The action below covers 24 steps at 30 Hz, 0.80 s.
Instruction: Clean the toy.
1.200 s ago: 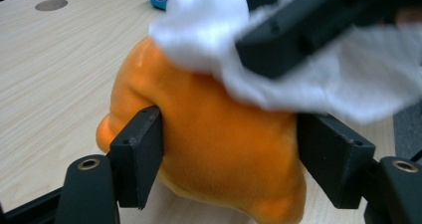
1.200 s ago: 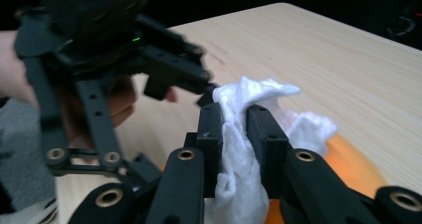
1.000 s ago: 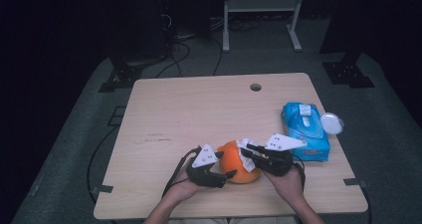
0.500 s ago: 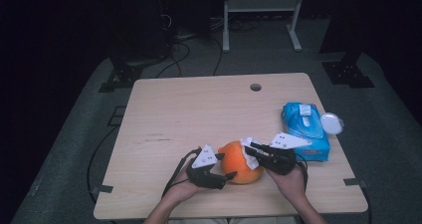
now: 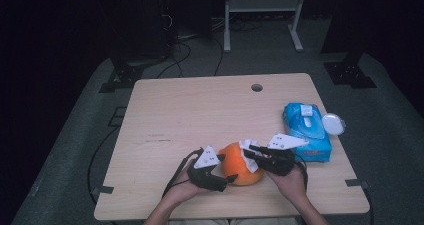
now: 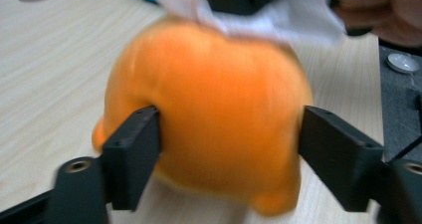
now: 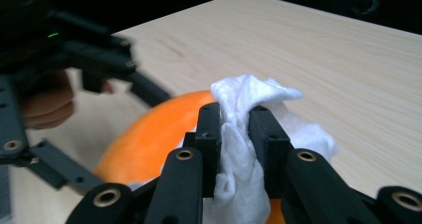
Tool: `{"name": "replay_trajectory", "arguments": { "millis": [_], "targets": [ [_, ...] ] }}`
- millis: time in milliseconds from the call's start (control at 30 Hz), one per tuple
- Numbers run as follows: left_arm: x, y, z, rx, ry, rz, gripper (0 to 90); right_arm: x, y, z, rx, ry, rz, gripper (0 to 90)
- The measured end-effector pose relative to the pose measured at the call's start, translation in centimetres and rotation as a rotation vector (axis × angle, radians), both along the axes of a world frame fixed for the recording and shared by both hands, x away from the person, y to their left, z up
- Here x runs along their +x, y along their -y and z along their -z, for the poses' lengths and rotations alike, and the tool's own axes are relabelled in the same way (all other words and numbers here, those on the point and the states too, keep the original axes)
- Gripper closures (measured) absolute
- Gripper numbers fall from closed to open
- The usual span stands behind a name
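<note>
Orange plush toy (image 5: 239, 162), rounded, soft

In the left gripper view the orange toy (image 6: 209, 114) between the left tongs (image 6: 229, 149) is blurred, its near underside cut off by the bottom edge. The white cloth (image 6: 298, 20) beyond runs past the top edge, hiding the right tongs' tips.

My left gripper (image 5: 227, 177) has just been opening, jaws wide apart and level, while my right gripper (image 5: 248, 152) is clamped nearly closed.
</note>
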<state>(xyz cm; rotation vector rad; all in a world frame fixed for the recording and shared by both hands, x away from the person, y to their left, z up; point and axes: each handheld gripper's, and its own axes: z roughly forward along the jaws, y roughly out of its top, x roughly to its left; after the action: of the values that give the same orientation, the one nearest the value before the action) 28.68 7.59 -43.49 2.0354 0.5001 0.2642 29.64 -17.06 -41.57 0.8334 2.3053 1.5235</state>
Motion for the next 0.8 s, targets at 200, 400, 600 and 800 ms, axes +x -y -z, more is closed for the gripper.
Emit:
{"name": "replay_trajectory", "arguments": {
  "millis": [200,400,600,800],
  "targets": [
    [0.5,-0.4,0.7,0.048,-0.010,-0.028,25.7,-0.5,-1.3,-0.4,-0.068,0.036,-0.053,74.6],
    [0.6,-0.9,0.4,0.019,-0.010,-0.025,24.1,0.5,1.2,0.1,-0.029,-0.015,0.057,74.7],
    [0.5,0.0,0.6,0.036,0.059,-0.047,21.5,-0.3,-0.9,0.0,-0.027,-0.004,-0.030,74.8],
    [0.9,-0.9,0.7,0.019,-0.004,-0.060,24.6,0.5,1.6,0.1,-0.070,-0.027,0.067,74.7]
  ]
}}
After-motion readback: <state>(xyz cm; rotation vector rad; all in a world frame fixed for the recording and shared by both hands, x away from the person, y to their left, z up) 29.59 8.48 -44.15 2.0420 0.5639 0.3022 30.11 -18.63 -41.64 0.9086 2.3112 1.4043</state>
